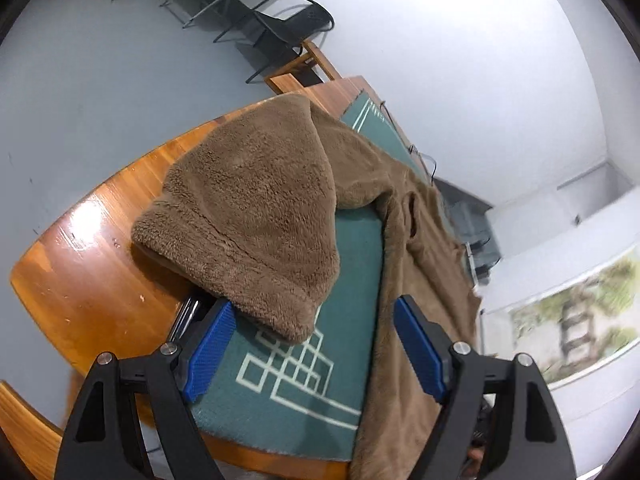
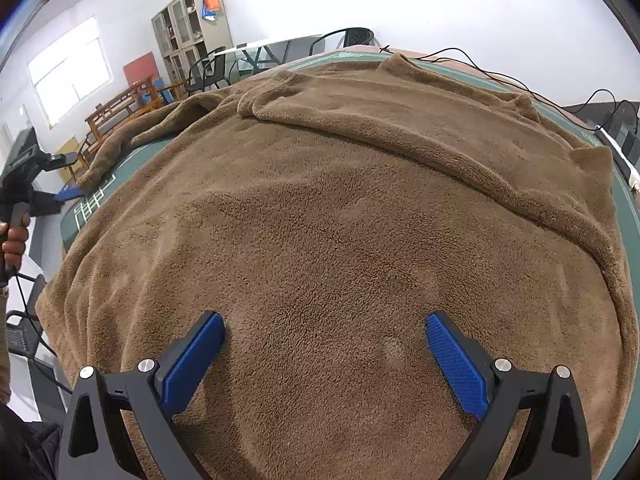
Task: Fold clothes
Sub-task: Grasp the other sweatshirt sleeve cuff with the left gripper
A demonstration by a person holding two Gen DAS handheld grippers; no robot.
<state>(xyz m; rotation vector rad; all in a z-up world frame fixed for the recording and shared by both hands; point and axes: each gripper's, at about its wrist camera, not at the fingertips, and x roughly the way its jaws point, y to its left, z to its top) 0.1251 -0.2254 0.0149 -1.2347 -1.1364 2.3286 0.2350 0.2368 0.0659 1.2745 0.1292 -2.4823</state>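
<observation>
A brown fleece garment (image 2: 340,208) lies spread over a green mat (image 1: 320,380) on a wooden table (image 1: 92,272). In the left wrist view one sleeve (image 1: 248,220) lies folded across the mat and the bare wood, its cuff end pointing at me. My left gripper (image 1: 316,344) is open just short of that cuff, with nothing between its blue pads (image 1: 210,350). The right gripper (image 2: 326,360) is open low over the garment's body, its pads (image 2: 456,364) wide apart and pinching no fabric. The left gripper (image 2: 40,184) and the hand holding it also show at the far left of the right wrist view.
The table's rounded edge (image 1: 44,292) is near the sleeve on the left. Black cables (image 2: 500,76) run along the table's far side. Black chairs (image 1: 288,28), a glass table (image 2: 264,46), wooden benches (image 2: 120,108) and a cabinet (image 2: 192,28) stand beyond.
</observation>
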